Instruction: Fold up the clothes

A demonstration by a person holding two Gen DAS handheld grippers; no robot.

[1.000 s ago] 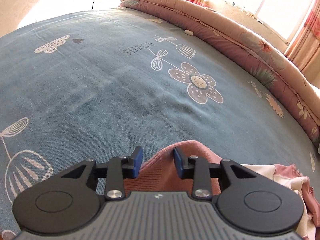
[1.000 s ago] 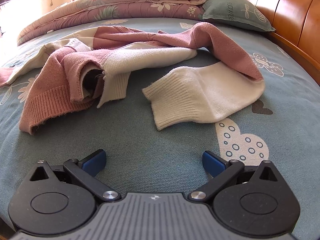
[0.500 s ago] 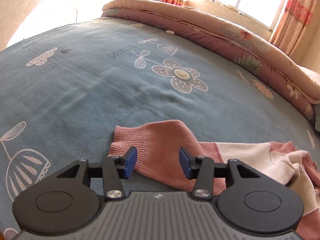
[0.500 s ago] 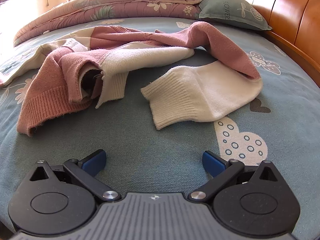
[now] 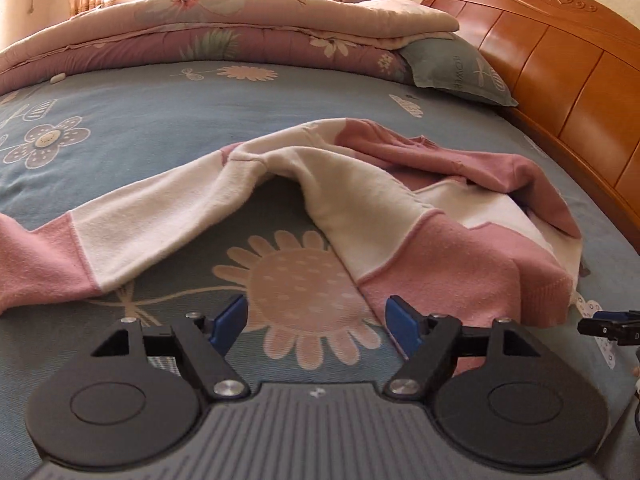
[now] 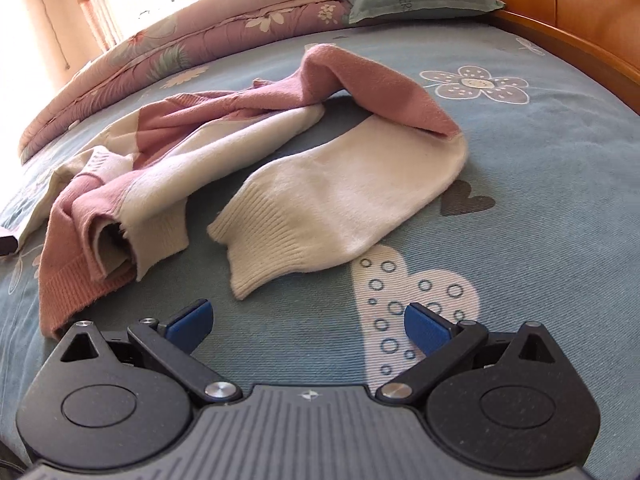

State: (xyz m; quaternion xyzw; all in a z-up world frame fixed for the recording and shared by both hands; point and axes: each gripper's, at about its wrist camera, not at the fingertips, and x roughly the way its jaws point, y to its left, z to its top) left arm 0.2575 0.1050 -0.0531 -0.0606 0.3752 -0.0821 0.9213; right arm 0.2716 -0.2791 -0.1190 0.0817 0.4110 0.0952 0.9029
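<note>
A pink and cream knit sweater (image 5: 360,204) lies crumpled on the blue flowered bedsheet (image 5: 140,128). One sleeve stretches left, with its pink end (image 5: 36,268) at the left edge. My left gripper (image 5: 316,326) is open and empty, low over the sheet just in front of the sweater's pink hem (image 5: 480,280). In the right wrist view the sweater (image 6: 224,152) lies bunched, its cream sleeve cuff (image 6: 264,248) nearest. My right gripper (image 6: 306,324) is open and empty, a short way in front of that cuff.
A rolled pink floral quilt (image 5: 224,28) lies along the far side of the bed. A blue-grey pillow (image 5: 452,68) leans by the wooden headboard (image 5: 560,64). The other gripper's tip (image 5: 612,328) shows at the right edge of the left wrist view.
My left gripper opened wide, let go of the pink sleeve cuff and swung right to face the sweater body and headboard. My right gripper moved a little closer to the cream cuff.
</note>
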